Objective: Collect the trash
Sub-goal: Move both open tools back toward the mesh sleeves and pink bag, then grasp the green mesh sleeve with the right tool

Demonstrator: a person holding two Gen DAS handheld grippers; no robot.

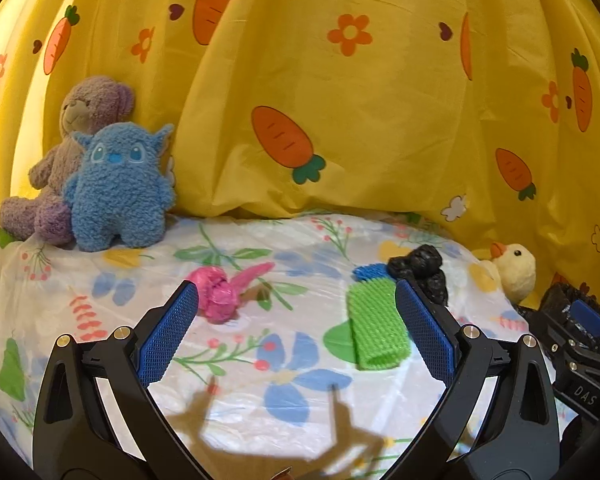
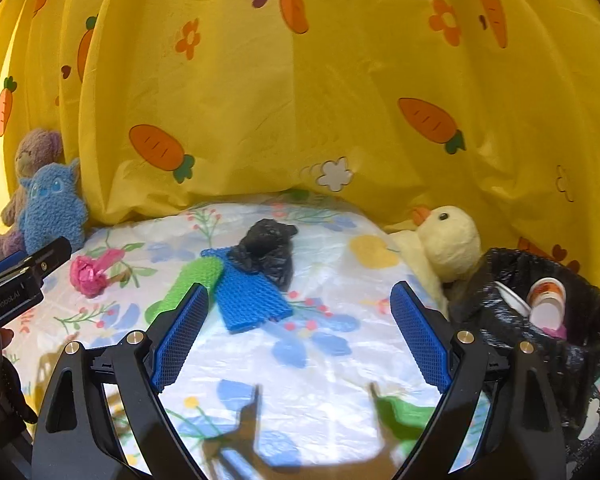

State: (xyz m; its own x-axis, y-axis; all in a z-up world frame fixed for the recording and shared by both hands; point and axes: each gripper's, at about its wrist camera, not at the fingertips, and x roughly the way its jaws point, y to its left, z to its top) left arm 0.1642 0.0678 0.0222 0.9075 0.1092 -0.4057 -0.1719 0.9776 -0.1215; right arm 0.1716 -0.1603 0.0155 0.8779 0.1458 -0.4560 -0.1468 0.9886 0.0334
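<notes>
Trash lies on a flowered plastic cloth (image 1: 236,392): a crumpled pink wrapper (image 1: 220,292) (image 2: 90,274), a green foam net sleeve (image 1: 376,326) (image 2: 194,280), a blue foam net sleeve (image 2: 246,296) (image 1: 370,271) and a crumpled black bag (image 2: 266,248) (image 1: 422,270). My left gripper (image 1: 296,328) is open and empty, hovering between the pink wrapper and the green sleeve. My right gripper (image 2: 298,332) is open and empty, just in front of the blue sleeve. A bin lined with a black bag (image 2: 500,276) holds cups at the right.
A purple bear (image 1: 80,128) and a blue plush (image 1: 118,188) sit at the back left. A yellow duck plush (image 2: 448,240) lies at the right beside the bin. A yellow carrot-print curtain (image 1: 340,100) closes the back.
</notes>
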